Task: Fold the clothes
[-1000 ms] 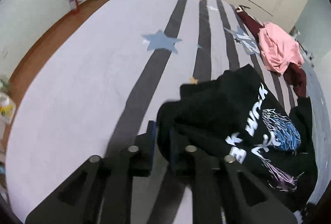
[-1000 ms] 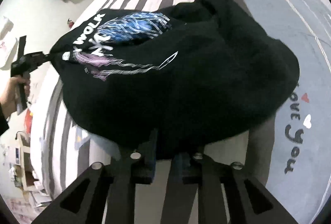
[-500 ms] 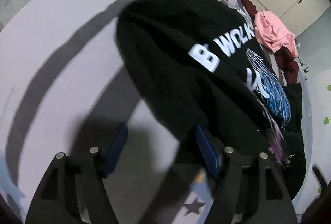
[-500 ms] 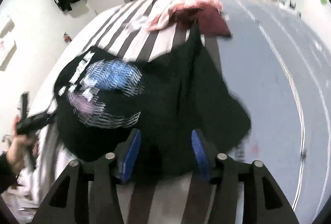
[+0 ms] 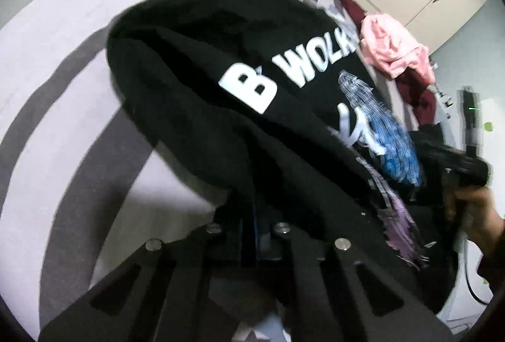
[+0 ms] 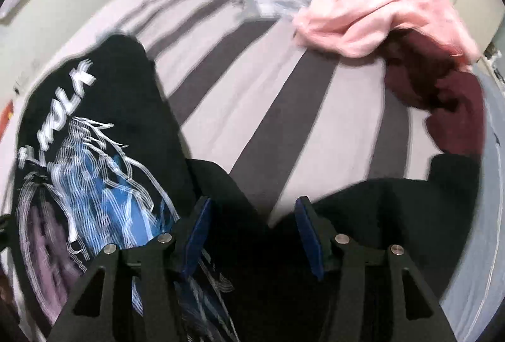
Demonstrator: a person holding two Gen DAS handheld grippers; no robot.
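while the left gripper (image 5: 249, 225) has just clamped onto its near edge, the black printed sweatshirt (image 5: 252, 83) lies bunched on the striped bed (image 5: 63, 64), long axis running near-left to far-right. the right gripper (image 6: 252, 234) hangs half-wide over black cloth, gripping nothing.

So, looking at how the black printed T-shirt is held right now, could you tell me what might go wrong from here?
1. The left gripper, whose jaws have just been closing, pinches only a small bunch of the black printed T-shirt; it could slip out.
2. The right gripper is open over the shirt, gripping nothing, so the fabric may sag and crease.
3. The pink garment and maroon garment lie close by and could get dragged in.
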